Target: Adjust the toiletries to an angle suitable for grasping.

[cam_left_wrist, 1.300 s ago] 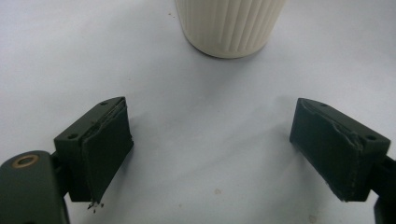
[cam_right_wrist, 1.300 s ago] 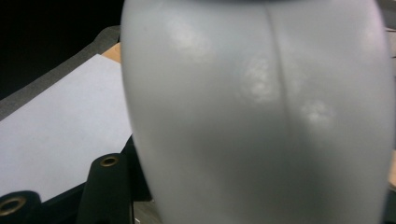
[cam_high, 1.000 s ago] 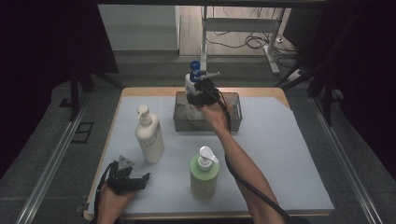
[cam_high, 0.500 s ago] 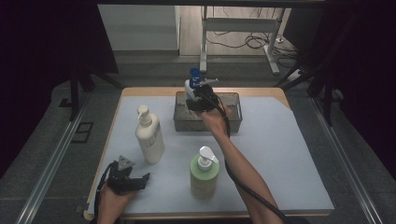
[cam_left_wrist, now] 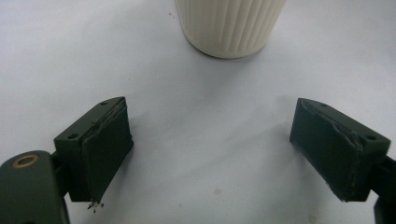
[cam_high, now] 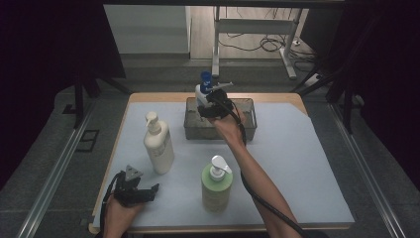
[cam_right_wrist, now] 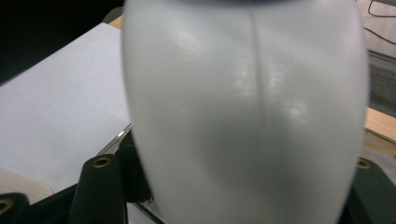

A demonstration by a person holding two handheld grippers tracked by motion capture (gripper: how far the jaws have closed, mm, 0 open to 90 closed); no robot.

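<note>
A white bottle (cam_high: 200,92) with a blue cap (cam_high: 205,77) stands upright over the back left corner of a grey bin (cam_high: 247,130). My right gripper (cam_high: 208,102) is shut on the bottle's body. In the right gripper view the bottle (cam_right_wrist: 243,116) spans the whole gap between the black fingers (cam_right_wrist: 100,182). The jaws have just been opening slightly, with the bottle still between them. My left gripper (cam_high: 148,191) rests near the table's front left corner. It is open (cam_left_wrist: 212,154), with only bare white mat between its pads.
A cream pump bottle (cam_high: 158,146) stands on the white mat (cam_high: 302,163) just beyond the left gripper; its ribbed base (cam_left_wrist: 229,23) shows ahead of those jaws. A green pump bottle (cam_high: 216,186) stands at the front middle, beside the right forearm.
The right hand and the white bottle have barely shifted over the bin. The left gripper has stayed where it was.
</note>
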